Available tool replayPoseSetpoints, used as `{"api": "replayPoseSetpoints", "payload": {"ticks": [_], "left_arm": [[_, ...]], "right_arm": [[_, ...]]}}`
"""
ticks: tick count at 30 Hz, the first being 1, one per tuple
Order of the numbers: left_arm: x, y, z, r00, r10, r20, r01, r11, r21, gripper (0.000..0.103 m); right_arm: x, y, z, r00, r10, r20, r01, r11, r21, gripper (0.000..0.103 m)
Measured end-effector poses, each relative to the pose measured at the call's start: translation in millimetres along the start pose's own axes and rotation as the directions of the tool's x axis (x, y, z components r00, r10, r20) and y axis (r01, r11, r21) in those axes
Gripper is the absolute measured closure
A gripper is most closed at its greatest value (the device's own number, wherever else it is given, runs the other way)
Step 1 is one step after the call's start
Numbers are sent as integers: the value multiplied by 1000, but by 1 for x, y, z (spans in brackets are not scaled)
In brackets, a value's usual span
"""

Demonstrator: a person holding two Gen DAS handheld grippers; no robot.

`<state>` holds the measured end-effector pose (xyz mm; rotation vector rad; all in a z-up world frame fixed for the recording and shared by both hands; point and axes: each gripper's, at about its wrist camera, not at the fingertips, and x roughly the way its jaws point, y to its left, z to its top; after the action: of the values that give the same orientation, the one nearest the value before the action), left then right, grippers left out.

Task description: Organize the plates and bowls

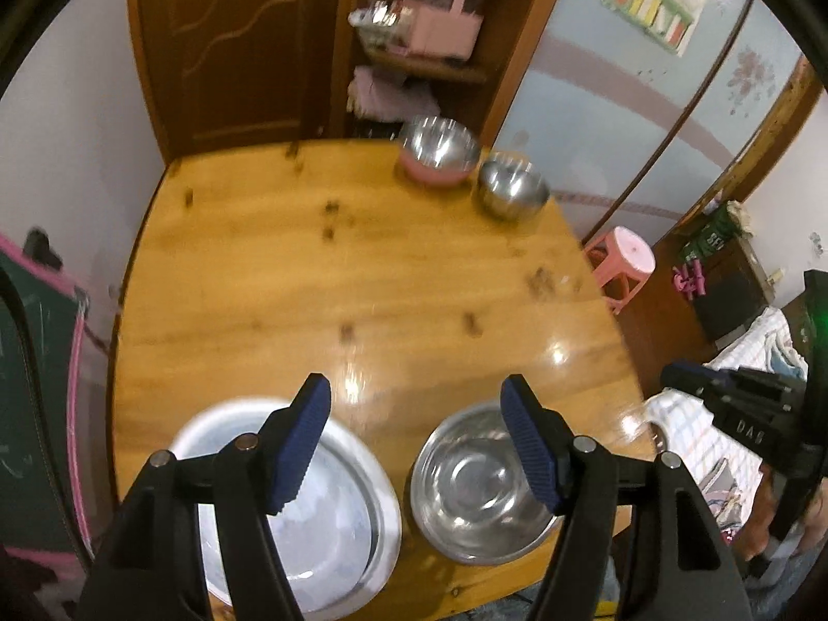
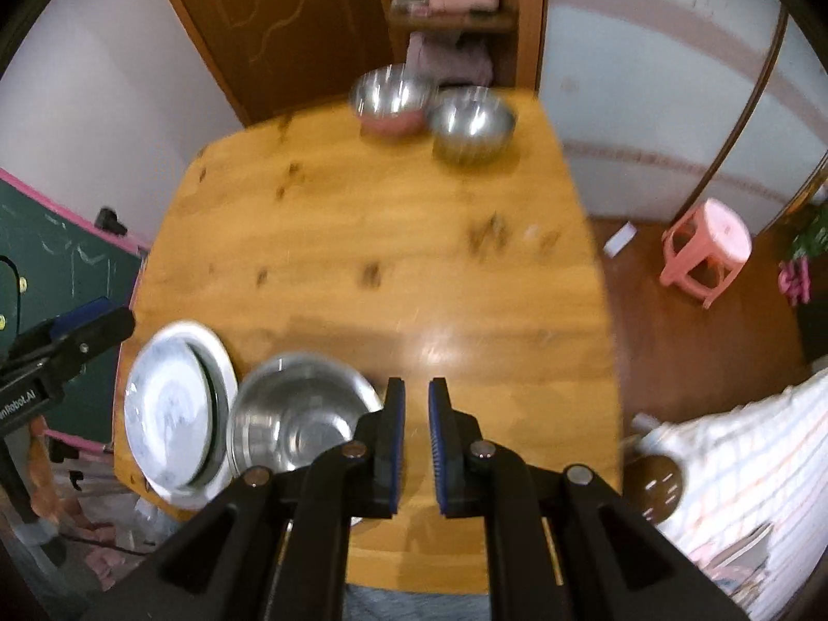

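**Bowls and plates sit in two groups on the worktop**

Plates (image 1: 290, 491) lie stacked at the near left corner of the worktop (image 1: 362, 269): a steel plate resting in a wider white one. Just beside them to the right stands a steel bowl (image 1: 478, 481), empty, close to the near edge; whether it touches the plates I cannot tell. At the far right corner stand two more bowls side by side: a pink bowl (image 1: 439, 155) with a steel lining, and to its right a small bowl (image 1: 512, 189) of plain steel. The middle of the worktop between the two groups is bare knotted wood with glare on it.

The left tool (image 1: 416, 442) hangs above the near edge, its blue pads wide apart with nothing between them; one pad shows over the plates, the other over the steel bowl. The right tool (image 2: 415, 447) hangs above the near edge to the right of the steel bowl, its pads almost together and holding nothing.

Beyond the worktop are a wooden door (image 1: 233, 41) and an open shelf (image 1: 424, 59) with pink things on it. A pink stool (image 2: 706, 248) stands on the floor to the right. A green board (image 2: 57, 269) with a pink frame stands to the left. A striped sleeve (image 2: 740, 471) shows at the lower right.
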<state>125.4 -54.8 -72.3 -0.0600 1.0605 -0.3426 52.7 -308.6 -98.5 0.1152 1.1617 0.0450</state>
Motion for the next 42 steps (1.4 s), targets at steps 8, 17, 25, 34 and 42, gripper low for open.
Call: {"api": "replayPoseSetpoints", "payload": {"ticks": [8, 17, 25, 34, 42], "left_arm": [[-49, -21, 84, 996, 2, 91, -8, 998, 68, 30], [-24, -31, 180, 988, 50, 149, -62, 995, 77, 29], [98, -7, 235, 996, 30, 83, -29, 999, -16, 29], [216, 16, 236, 1000, -15, -19, 12, 989, -145, 29], [281, 44, 233, 996, -58, -69, 37, 963, -267, 31]], "right_arm": [[-91, -23, 77, 984, -37, 174, 40, 999, -15, 94], [-119, -48, 174, 955, -53, 292, 47, 999, 26, 55], [-22, -46, 246, 987, -5, 163, 8, 1000, -18, 55], [109, -29, 280, 999, 47, 17, -46, 999, -24, 55], [180, -35, 294, 998, 62, -30, -62, 998, 20, 55]]}}
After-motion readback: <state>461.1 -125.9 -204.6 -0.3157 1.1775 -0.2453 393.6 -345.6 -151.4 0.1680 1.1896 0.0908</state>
